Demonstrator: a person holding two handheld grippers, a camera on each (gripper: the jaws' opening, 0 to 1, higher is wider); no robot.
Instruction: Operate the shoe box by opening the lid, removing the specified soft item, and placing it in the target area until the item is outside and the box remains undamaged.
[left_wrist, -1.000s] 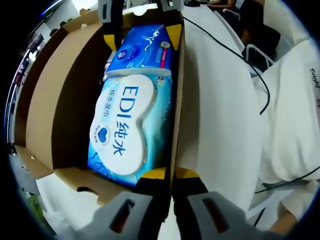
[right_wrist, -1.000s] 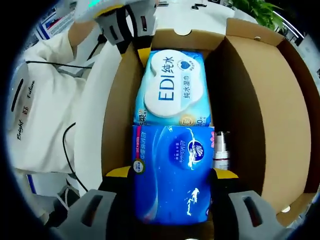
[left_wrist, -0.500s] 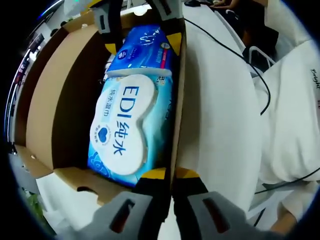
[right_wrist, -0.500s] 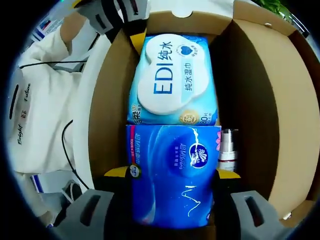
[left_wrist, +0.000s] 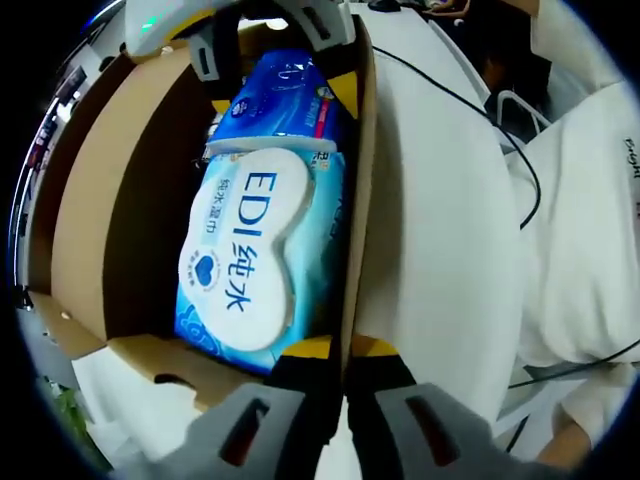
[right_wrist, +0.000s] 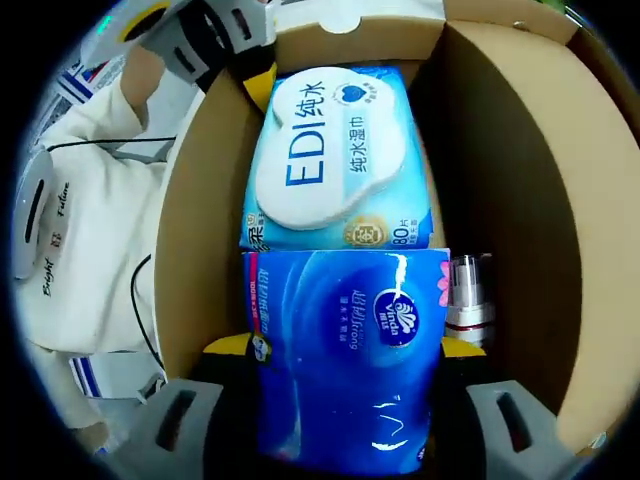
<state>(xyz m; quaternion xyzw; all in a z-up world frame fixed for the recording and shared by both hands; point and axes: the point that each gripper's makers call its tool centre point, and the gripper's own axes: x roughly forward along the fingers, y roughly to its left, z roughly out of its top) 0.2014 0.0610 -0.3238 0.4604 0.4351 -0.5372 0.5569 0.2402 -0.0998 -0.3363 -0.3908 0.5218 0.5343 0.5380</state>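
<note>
The shoe box (right_wrist: 200, 200) is open, and its brown cardboard walls stand up around the things inside. In the right gripper view, a dark blue tissue pack (right_wrist: 345, 360) lies at the near end of the box. The right gripper (right_wrist: 340, 350) has its jaws spread wide, one on each side of this pack, with the yellow tips right against its edges. Just past the tissue pack lies a light blue wet wipes pack (right_wrist: 335, 165) with a white lid that says EDI. The two packs touch end to end. A small bottle (right_wrist: 468, 305) with a silver and white cap lies to the right of the tissue pack, by the box wall.

In the left gripper view, the left gripper (left_wrist: 340, 355) has its jaws pinched nearly together on the thin right wall of the box, at the near corner. The wet wipes pack is near here and the tissue pack is far. The box sits on a white table (left_wrist: 440, 230), and a black cable (left_wrist: 470, 110) runs across it
</note>
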